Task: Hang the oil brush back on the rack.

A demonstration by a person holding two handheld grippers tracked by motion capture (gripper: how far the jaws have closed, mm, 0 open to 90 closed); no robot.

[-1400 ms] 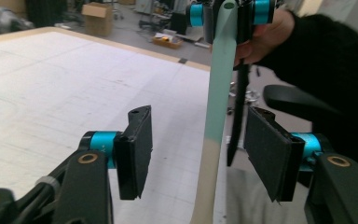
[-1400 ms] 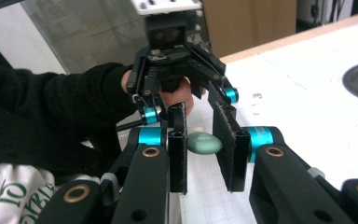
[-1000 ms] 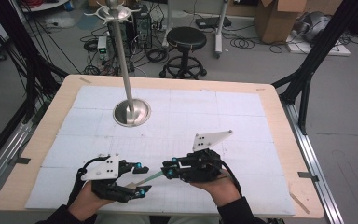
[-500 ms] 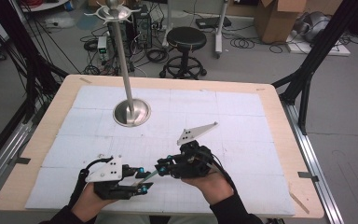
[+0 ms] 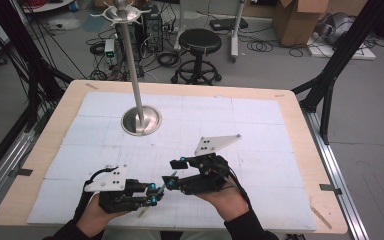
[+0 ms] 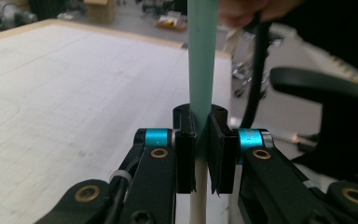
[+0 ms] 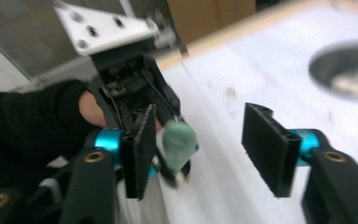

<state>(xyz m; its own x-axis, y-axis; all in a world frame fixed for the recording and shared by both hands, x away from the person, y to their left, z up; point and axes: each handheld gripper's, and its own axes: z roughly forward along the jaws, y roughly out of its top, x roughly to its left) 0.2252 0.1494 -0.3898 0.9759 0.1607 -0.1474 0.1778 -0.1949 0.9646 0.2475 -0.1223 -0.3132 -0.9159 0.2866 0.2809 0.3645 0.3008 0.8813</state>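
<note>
Now the green-tipped stick (image 6: 202, 56) sits low on the table (image 5: 290, 105), about six o'clock from the metal stand (image 5: 141, 120), pinched by the just-closed left gripper (image 6: 200, 154). At its three o'clock, the right gripper (image 7: 205, 149) has just spread open, seemingly clear of the stick.

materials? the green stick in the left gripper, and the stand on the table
Green stick: matte mint coating over a pale core bared below the pads, probably painted wood or plastic. Stand: polished metal by its look, a mirror-bright domed base and pole with sharp highlights, likely steel.
</note>
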